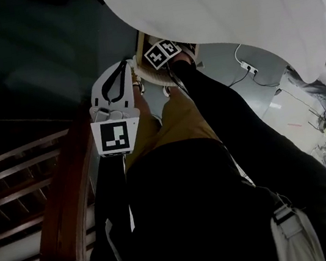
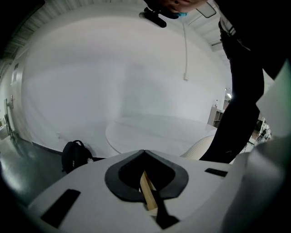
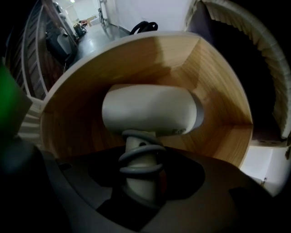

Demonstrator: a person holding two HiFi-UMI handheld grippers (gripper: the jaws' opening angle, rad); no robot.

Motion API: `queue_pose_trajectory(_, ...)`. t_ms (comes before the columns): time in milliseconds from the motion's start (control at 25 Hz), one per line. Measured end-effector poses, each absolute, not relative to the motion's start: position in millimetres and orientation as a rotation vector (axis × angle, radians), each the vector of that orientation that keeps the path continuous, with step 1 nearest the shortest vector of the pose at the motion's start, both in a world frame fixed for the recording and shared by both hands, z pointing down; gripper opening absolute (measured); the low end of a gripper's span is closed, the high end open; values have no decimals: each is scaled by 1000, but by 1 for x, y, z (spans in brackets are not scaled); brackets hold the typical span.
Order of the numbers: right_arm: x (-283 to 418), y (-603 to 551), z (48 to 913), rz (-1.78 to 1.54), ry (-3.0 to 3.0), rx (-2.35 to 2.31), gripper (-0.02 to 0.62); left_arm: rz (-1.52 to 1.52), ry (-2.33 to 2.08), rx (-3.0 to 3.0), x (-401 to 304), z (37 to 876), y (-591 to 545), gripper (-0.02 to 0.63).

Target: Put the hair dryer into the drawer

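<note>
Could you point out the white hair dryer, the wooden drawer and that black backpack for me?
White hair dryer [image 3: 150,109]: right gripper view, on its rounded barrel.
Light wooden drawer [image 3: 218,86]: right gripper view, on its bare inner wall.
Black backpack [image 2: 74,156]: left gripper view, on its front.

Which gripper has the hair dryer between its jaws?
The right gripper: the handle of the hair dryer stands between its jaws, inside the drawer. The left gripper has only a wooden strip.
</note>
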State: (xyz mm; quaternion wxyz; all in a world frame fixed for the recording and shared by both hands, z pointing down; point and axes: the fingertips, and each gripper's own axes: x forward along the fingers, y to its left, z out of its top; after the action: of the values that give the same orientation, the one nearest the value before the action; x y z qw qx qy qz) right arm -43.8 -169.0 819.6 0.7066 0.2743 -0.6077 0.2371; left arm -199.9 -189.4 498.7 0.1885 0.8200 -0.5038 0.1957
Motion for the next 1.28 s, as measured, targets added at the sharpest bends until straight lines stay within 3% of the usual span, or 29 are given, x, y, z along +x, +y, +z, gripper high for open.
queue_pose_trajectory(1280, -32, -134, 760, 649, -1507, 635, 279, 544, -1308, 2456, -146, 473, -188, 14)
